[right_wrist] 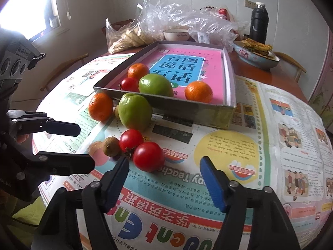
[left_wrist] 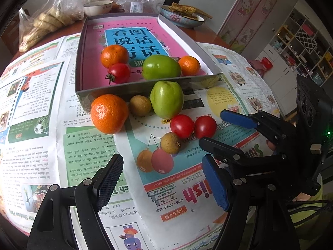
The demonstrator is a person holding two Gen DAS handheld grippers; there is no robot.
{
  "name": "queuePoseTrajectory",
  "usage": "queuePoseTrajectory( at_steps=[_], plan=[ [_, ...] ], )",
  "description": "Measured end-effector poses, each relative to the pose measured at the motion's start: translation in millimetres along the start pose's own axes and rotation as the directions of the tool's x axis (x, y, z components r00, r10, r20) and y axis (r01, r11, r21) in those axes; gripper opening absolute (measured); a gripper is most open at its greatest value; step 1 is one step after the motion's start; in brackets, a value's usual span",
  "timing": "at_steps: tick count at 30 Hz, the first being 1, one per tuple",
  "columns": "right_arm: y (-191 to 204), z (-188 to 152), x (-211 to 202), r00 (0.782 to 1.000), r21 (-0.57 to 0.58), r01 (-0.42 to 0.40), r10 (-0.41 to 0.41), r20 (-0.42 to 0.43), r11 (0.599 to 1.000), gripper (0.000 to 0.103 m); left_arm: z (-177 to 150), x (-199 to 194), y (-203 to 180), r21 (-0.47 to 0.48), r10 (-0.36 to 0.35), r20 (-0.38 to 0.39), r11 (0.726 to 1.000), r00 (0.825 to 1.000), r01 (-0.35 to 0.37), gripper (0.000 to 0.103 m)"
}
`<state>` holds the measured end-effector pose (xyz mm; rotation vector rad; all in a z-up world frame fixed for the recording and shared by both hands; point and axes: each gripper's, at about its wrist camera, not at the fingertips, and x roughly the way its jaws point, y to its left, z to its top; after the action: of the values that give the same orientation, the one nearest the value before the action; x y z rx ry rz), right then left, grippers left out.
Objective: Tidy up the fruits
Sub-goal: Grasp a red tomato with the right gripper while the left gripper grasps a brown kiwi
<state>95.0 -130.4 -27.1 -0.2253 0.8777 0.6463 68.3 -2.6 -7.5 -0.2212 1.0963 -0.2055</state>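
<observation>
A: From the left wrist view, we take the shallow grey cardboard box lid lined with a pink book cover as our landmark. Inside it we see two small oranges, a red cherry tomato and a green jujube-like fruit. Just outside its near wall lie a large round orange mandarin, a tan longan and a smooth green fruit; nearer us, two glossy red cherry tomatoes touch each other, with a second brown longan beside them.

B: Our left gripper stands spread, nothing between its pads. The right gripper reaches in near the tomatoes.

A: In the right wrist view, the nearer red tomato sits well out from the lid's near wall, just ahead of our right gripper. Its jaws are apart and empty; the black pad is close to the tomato, though we cannot tell if it touches.

B: We judge the tomatoes light, slick and easily bruised, and they roll. We'd take one across its widest middle, gently, clear of the stem.

A: The newspaper underneath may shift.
</observation>
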Motion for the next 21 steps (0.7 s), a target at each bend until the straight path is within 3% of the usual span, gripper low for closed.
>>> queuePoseTrajectory(
  at_steps=[21],
  plan=[
    [6.1, 2.9, 10.4, 0.997, -0.045, -0.082, 0.082, -0.006, 0.996, 0.034, 13.2, 13.6, -3.5, 0.007, -0.043, -0.02, 0.999, 0.999, 0.044, 0.06]
  ],
)
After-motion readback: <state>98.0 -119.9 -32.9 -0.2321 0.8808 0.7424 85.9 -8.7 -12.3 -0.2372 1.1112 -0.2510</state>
